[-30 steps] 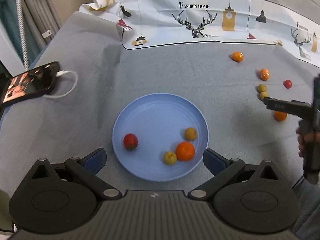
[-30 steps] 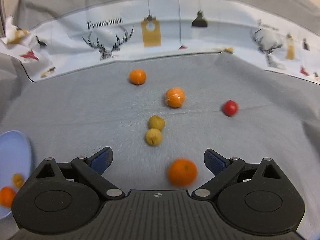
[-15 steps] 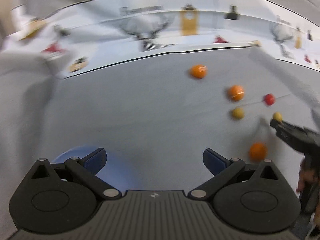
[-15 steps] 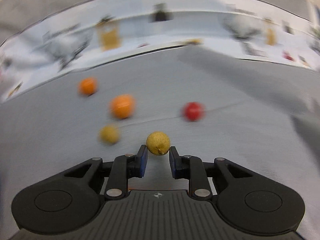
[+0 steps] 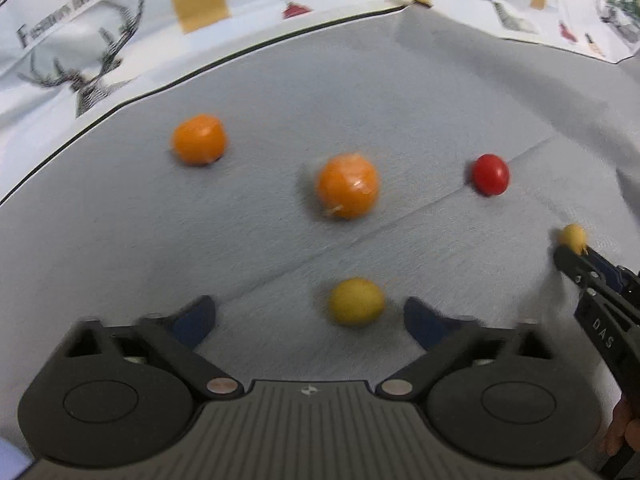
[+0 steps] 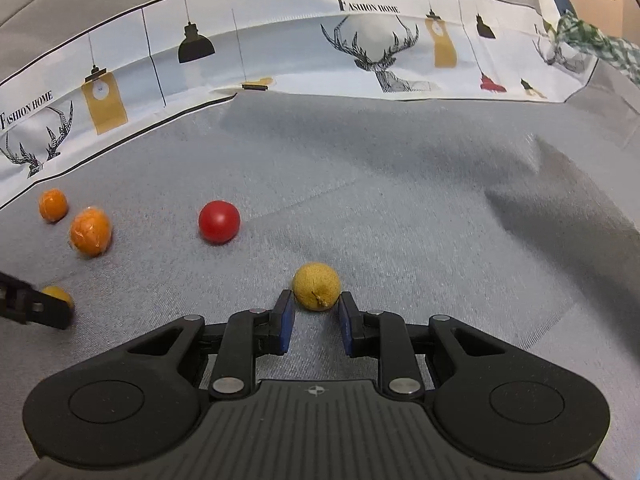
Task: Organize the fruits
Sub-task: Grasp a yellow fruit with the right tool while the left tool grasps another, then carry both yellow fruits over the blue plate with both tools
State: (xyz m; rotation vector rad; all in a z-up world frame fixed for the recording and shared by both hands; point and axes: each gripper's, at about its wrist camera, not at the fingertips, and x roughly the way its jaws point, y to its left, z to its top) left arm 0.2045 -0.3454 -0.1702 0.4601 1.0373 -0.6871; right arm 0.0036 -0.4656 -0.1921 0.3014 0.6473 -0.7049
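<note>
My left gripper (image 5: 310,312) is open, low over the grey cloth, with a yellow fruit (image 5: 356,301) lying between its fingertips, nearer the right one. Beyond it lie two oranges (image 5: 347,185) (image 5: 199,145) and a red tomato (image 5: 490,174). My right gripper (image 6: 314,308) is shut on a second yellow fruit (image 6: 317,286), pinched at the very tips of its blue pads. It shows in the left wrist view (image 5: 573,236) at the far right. The right wrist view also shows the tomato (image 6: 219,222), both oranges (image 6: 90,231) (image 6: 53,204) and the other yellow fruit (image 6: 58,294).
A white printed cloth (image 6: 280,48) with deer and lamps lies folded along the far edge of the grey cloth (image 6: 400,208). A checked green fabric (image 6: 592,44) sits at the far right. A sliver of the blue plate (image 5: 10,460) shows at the lower left.
The left gripper swung right from the blue plate to the loose fruits and came down close around a yellow one. The right gripper closed on the other yellow fruit and carried it to the right.
</note>
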